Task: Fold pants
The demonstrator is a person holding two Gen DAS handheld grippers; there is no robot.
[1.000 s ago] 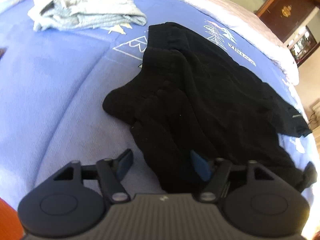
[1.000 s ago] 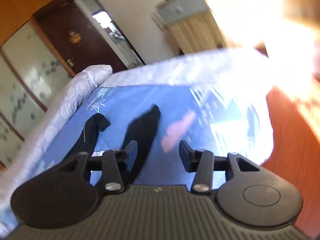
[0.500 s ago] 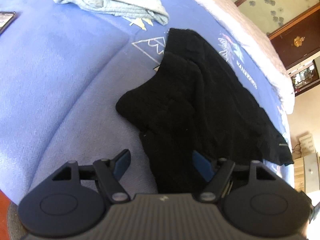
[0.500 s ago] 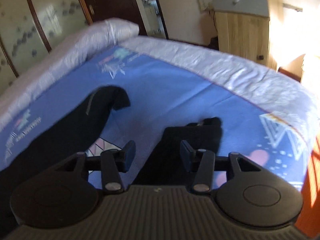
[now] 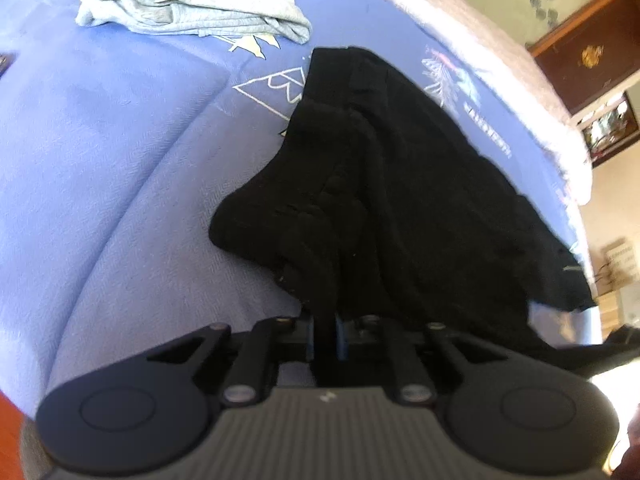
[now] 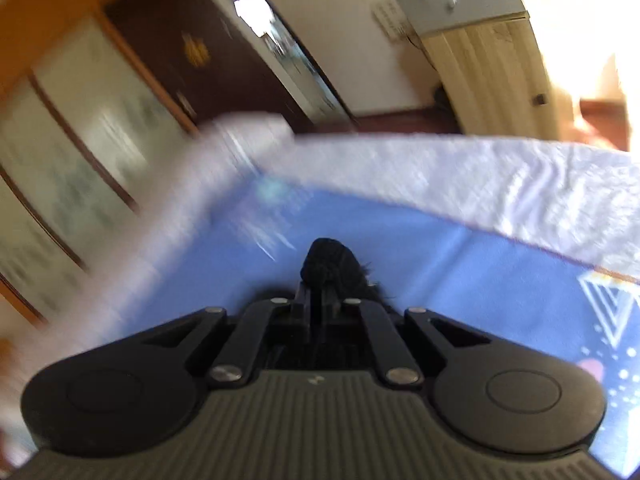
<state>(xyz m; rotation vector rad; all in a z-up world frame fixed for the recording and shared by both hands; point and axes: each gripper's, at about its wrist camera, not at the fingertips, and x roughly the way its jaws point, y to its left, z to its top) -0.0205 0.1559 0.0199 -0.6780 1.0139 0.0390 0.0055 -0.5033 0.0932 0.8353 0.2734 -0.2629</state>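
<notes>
Black pants point(image 5: 400, 184) lie crumpled on a blue printed bed sheet point(image 5: 100, 140), running from near me to the far right. My left gripper point(image 5: 325, 330) is shut on the near edge of the pants, and the cloth bunches up between the blue pads. My right gripper point(image 6: 320, 300) is shut on another bunch of the black pants point(image 6: 330, 262), held just above the sheet point(image 6: 460, 272). The right wrist view is blurred by motion.
A pile of grey clothing point(image 5: 192, 4) lies at the far left of the bed. A white quilted border point(image 6: 480, 176) edges the sheet. A dark wooden wardrobe point(image 6: 192, 52) and a light wooden cabinet point(image 6: 480, 44) stand beyond the bed.
Both grippers were open and have closed on the black pants. The right gripper has swung and lifted its bunch of cloth off the sheet.
</notes>
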